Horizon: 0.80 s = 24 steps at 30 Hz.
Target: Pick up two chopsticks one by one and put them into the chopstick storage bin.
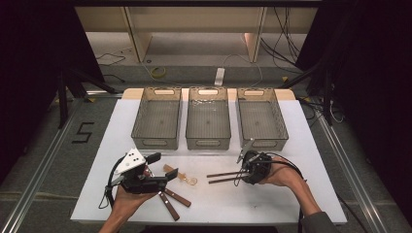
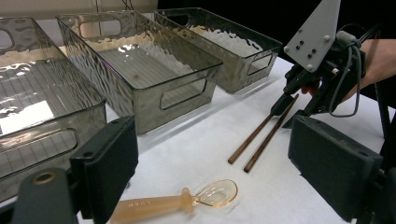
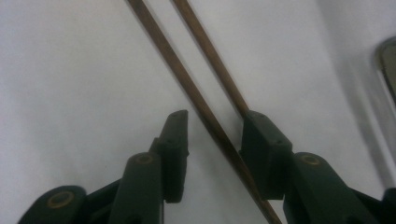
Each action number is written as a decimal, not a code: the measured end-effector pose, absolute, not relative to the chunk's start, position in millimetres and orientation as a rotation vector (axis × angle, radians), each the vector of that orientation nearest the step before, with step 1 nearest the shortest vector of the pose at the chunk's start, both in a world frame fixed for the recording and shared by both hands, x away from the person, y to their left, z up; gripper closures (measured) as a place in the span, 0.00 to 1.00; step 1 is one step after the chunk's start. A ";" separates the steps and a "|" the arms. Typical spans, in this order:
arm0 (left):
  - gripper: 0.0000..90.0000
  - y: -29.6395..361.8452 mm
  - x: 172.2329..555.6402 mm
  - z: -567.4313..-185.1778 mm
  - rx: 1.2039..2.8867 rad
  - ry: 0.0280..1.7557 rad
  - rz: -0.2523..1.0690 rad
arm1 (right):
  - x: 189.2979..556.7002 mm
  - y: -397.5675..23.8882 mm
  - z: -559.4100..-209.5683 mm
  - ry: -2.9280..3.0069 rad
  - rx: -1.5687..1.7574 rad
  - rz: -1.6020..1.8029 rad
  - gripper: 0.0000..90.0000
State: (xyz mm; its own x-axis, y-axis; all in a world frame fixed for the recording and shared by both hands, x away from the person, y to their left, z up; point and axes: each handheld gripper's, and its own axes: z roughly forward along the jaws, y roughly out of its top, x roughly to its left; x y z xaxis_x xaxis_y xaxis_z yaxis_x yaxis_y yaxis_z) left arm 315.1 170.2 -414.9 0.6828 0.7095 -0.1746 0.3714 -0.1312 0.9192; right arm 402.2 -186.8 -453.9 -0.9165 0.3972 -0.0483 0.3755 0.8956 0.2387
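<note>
Brown wooden chopsticks lie side by side on white table, between right gripper jaws. One stick runs through gap, other tucks under one pad; jaws spread, not pinching yet. Right hand holds gripper low, pointing across table at stick ends. Left gripper sits wide open, nothing gripped, above amber plastic spoon. Three grey bins behind.

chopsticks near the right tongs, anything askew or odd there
Nothing damaged. The chopsticks lie side by side on the white table but not quite parallel. The right tongs straddle only one stick; the other runs under the outer pad.
</note>
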 end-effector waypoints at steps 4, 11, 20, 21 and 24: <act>0.17 169.9 315.2 -414.8 1.746 0.868 0.367 | 403.7 -186.2 -455.8 2.978 0.602 0.309 0.73; 0.17 169.7 314.9 -415.0 1.749 0.867 0.367 | 402.0 -181.7 -454.7 3.001 0.575 0.238 0.79; 0.17 169.5 314.8 -414.9 1.749 0.863 0.368 | 394.6 -176.8 -453.8 3.020 0.468 0.168 0.88; 0.17 169.4 314.8 -415.0 1.748 0.864 0.368 | 393.0 -176.2 -453.9 3.022 0.446 0.162 0.88; 0.17 169.2 315.0 -414.9 1.748 0.865 0.366 | 390.9 -174.8 -454.0 3.026 0.400 0.151 0.90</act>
